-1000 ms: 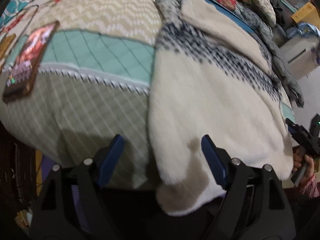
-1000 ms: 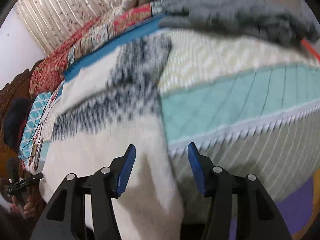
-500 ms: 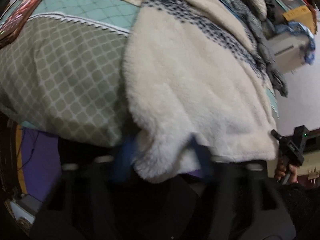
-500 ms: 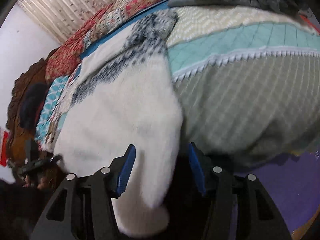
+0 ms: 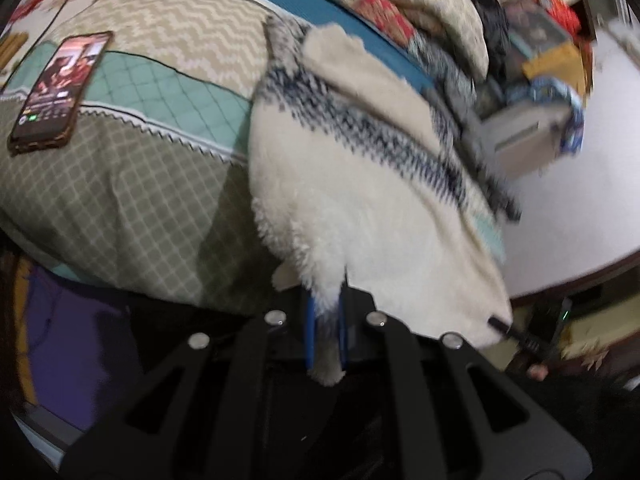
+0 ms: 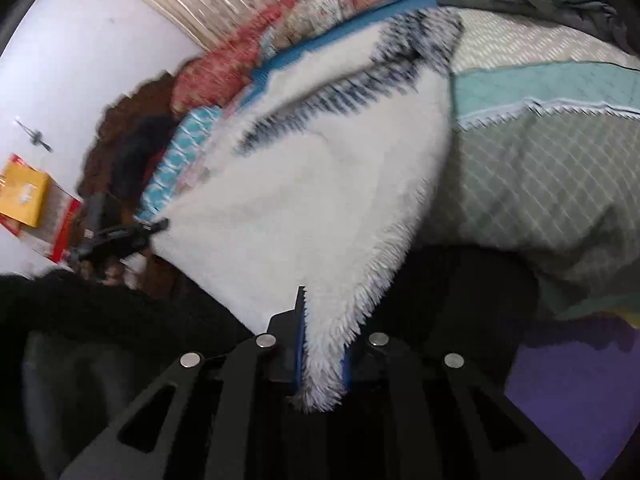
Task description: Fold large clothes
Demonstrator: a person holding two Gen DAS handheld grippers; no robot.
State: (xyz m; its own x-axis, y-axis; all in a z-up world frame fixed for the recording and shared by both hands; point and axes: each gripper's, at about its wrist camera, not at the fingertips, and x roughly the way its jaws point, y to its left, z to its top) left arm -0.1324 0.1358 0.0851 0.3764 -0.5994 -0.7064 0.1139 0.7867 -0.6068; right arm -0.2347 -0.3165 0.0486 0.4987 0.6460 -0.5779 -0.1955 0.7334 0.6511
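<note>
Left wrist view: the left gripper (image 5: 325, 330) is pinching the near hem corner of the fleece sweater (image 5: 360, 184), which is draping over the bed edge (image 5: 132, 276); a phone (image 5: 60, 90) is lying on the quilt (image 5: 120, 184), well apart, leaving open quilt between.

Right wrist view: the right gripper (image 6: 322, 360) is clamping the sweater's other hem corner (image 6: 324, 376), though its jaws are opening; bare quilt (image 6: 532, 184) is lying rightward.
</note>
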